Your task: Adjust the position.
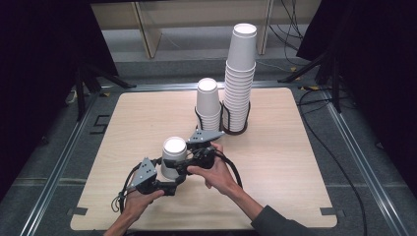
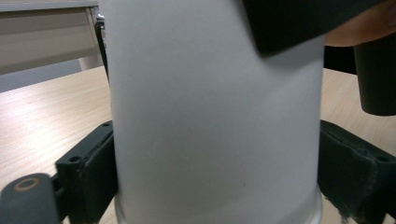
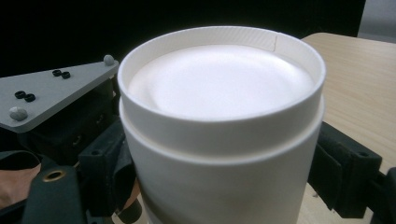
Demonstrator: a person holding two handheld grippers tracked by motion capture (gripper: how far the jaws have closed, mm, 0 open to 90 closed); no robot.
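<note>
cups (image 1: 173,156): two nested, upside-down, axis vertical, near front-centre of table (image 1: 275,162)
left gripper (image 1: 164,183): clamped low on outer cup
right gripper (image 1: 189,158): clamped higher up, opp. side; pull-apart runs along axis

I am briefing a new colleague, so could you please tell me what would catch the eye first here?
An upside-down white paper cup at the near middle of the light wooden table is clamped between the left gripper and right gripper. Behind it, at the far edge, a tall stack of white paper cups towers beside a shorter stack.
</note>
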